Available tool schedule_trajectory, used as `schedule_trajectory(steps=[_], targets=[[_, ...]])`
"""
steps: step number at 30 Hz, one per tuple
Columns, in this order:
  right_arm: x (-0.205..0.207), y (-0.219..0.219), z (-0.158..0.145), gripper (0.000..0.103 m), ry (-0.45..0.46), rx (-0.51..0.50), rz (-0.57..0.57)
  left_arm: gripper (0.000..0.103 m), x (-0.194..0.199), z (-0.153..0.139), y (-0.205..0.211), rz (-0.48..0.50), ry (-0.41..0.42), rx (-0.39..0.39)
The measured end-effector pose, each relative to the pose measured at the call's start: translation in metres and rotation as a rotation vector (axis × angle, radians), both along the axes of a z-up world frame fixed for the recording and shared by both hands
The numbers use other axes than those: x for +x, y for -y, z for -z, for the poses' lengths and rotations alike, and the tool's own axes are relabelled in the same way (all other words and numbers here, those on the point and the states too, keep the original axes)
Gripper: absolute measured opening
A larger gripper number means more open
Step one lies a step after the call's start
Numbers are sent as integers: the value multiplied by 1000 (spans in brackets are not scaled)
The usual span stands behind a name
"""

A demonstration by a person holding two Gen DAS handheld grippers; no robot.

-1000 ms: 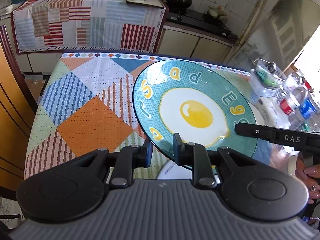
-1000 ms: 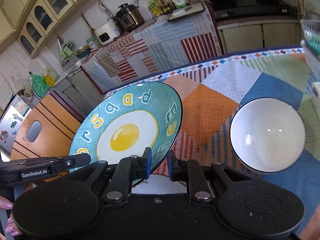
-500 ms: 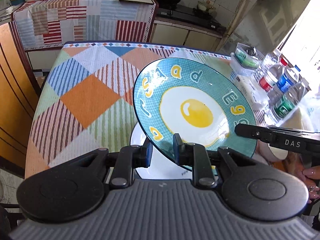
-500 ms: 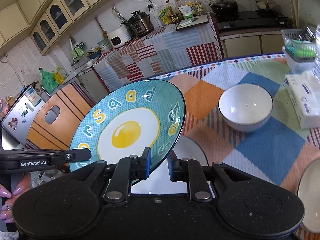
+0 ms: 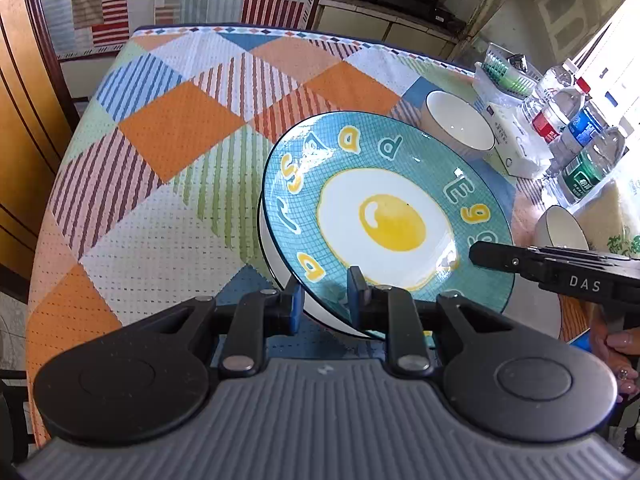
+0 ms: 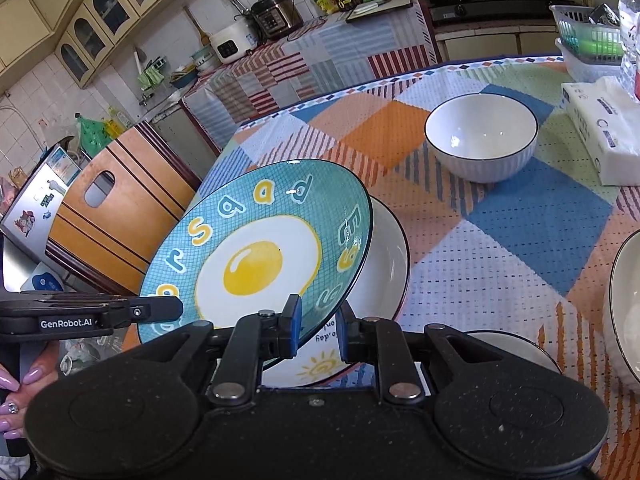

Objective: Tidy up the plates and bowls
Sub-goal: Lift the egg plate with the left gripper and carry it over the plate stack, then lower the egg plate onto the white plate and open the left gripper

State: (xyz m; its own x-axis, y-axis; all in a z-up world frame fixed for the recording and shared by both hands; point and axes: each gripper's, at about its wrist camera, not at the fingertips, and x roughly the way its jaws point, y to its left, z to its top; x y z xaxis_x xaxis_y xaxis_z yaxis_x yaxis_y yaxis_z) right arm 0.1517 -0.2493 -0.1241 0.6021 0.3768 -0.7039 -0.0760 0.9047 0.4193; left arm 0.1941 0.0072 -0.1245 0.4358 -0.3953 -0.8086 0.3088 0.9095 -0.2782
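Observation:
A teal plate with a fried-egg picture (image 5: 388,216) (image 6: 256,256) hangs tilted over a white plate (image 6: 384,272) (image 5: 272,256) that lies on the table. My left gripper (image 5: 325,300) is shut on the teal plate's near rim. At the opposite rim my right gripper (image 6: 315,330) is shut on it too. Each gripper shows as a black bar in the other's view. A white bowl (image 6: 480,142) (image 5: 460,126) stands farther back on the chequered cloth. Another white bowl (image 5: 562,232) sits at the right.
A tissue pack (image 6: 604,126), a green basket (image 6: 588,36) and water bottles (image 5: 576,140) crowd the table's right side. A white dish rim (image 6: 622,292) shows at the right edge. A wooden chair (image 6: 116,216) stands left of the table. A person's fingers (image 6: 16,384) hold the left gripper's handle.
Both grippers have carried the teal plate back toward the near side of the table and lower. The white plate, bowl and bottles have come into view beneath and beside it.

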Motion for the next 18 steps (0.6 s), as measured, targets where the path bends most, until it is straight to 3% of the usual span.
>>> schedule_trajectory(steps=[18], targets=[[17, -8, 15, 23, -72, -110, -36, 24, 12, 22, 11, 9, -98, 38]])
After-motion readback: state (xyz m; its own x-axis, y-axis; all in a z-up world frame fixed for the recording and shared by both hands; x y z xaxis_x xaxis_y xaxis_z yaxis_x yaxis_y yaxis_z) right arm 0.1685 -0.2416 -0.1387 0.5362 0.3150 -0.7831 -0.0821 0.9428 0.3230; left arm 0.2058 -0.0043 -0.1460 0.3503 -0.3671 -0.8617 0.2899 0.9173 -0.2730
